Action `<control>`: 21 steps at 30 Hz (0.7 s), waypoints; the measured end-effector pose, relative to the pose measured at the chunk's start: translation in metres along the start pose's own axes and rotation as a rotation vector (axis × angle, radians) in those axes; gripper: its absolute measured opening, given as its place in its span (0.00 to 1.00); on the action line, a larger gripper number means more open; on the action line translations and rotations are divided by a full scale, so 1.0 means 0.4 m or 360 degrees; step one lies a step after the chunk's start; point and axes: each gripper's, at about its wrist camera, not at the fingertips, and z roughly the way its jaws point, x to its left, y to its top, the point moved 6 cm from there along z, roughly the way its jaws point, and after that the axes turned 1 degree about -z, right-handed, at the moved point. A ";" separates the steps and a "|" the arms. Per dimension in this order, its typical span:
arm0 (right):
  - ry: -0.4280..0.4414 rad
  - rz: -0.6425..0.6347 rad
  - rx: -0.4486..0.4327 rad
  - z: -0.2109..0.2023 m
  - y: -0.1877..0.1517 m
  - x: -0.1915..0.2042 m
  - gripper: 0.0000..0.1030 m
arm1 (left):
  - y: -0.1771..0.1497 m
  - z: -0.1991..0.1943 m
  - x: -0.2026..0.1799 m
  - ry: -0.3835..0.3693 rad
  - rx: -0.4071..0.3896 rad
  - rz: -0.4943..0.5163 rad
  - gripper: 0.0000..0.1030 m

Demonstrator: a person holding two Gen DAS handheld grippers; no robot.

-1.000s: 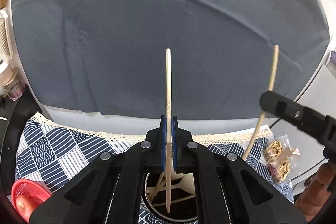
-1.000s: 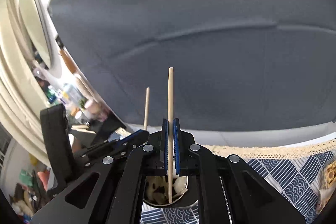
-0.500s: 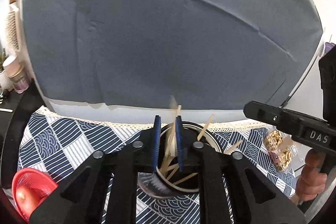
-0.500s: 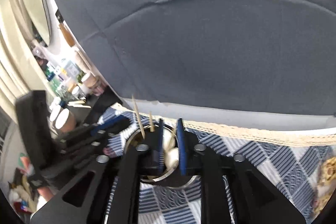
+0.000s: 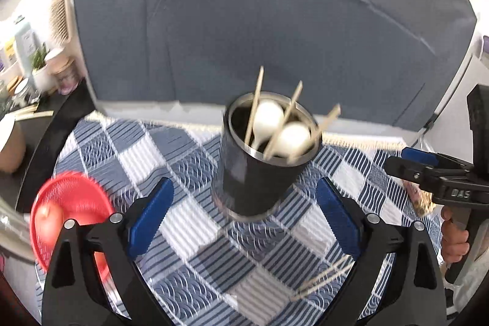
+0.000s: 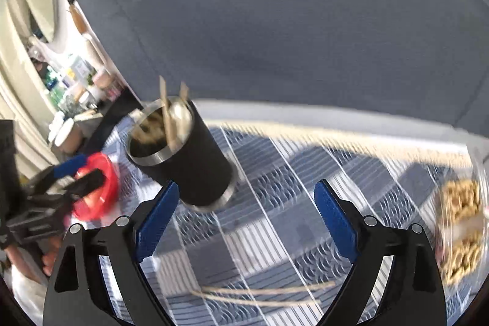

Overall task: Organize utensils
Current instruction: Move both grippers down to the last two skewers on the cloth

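A black metal cup stands on the blue-and-white patterned cloth. It holds several wooden chopsticks and two white spoons. The cup also shows in the right wrist view. My left gripper is open and empty, just in front of the cup. My right gripper is open and empty, to the right of the cup. Two loose chopsticks lie on the cloth between the right gripper's fingers; they also show in the left wrist view.
A red plate with a red fruit sits at the cloth's left edge. A clear bag of snacks lies at the right. A grey sofa back rises behind the table. Jars and bottles stand far left.
Both grippers let go of their chopsticks into the cup, opened wide and pulled back and up. The cup is now fully in view.
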 end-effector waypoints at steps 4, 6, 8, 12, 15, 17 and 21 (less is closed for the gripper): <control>-0.0042 0.0030 0.0088 0.011 -0.081 -0.063 0.83 | -0.156 -0.066 -0.132 0.0025 0.0082 -0.0002 0.91; -0.0075 0.0063 0.0121 0.012 -0.115 -0.093 0.83 | -0.153 -0.027 -0.162 0.0006 0.0128 0.0010 0.91; -0.0144 0.0094 0.0142 0.013 -0.149 -0.126 0.83 | -0.116 0.039 -0.177 -0.0018 0.0154 0.0056 0.91; -0.0294 0.0194 0.0162 0.000 -0.211 -0.184 0.83 | -0.183 0.091 -0.274 -0.0212 0.0255 0.0184 0.91; -0.0377 0.0312 0.0177 -0.009 -0.259 -0.220 0.83 | -0.277 0.133 -0.268 -0.0279 0.0385 0.0338 0.91; -0.0434 0.0403 0.0184 -0.016 -0.286 -0.236 0.83 | -0.349 0.149 -0.263 -0.0344 0.0432 0.0487 0.91; -0.0561 0.0582 0.0208 -0.027 -0.349 -0.251 0.83 | -0.340 0.258 -0.273 -0.0421 0.0518 0.0719 0.91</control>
